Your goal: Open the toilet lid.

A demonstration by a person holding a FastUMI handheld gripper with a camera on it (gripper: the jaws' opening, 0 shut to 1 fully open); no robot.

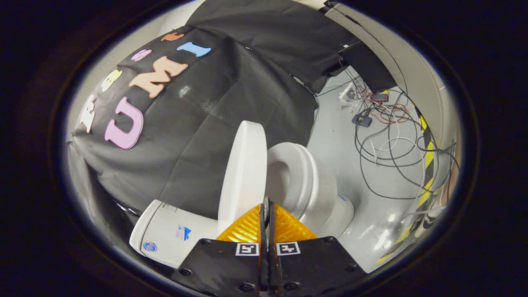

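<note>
Standing raised toilet lid (243, 173), fingers (267, 206) closed

Black cloth wall (231, 107) behind, pale glossy floor (371, 214) with glare. Loose cables (387, 140) tangled on it, beside yellow-black hazard tape (427, 165).

Gripper (267, 214): two wedge-shaped fingers (247, 227) with ribbed faces, tapering to thin tips pressed flat together, nothing between them. Each sits on a flat black mounting plate (222, 264) with dark round screws at corners and edges. A small square black-and-white fiducial marker (247, 249) sits on each plate beside the centre seam.
</note>
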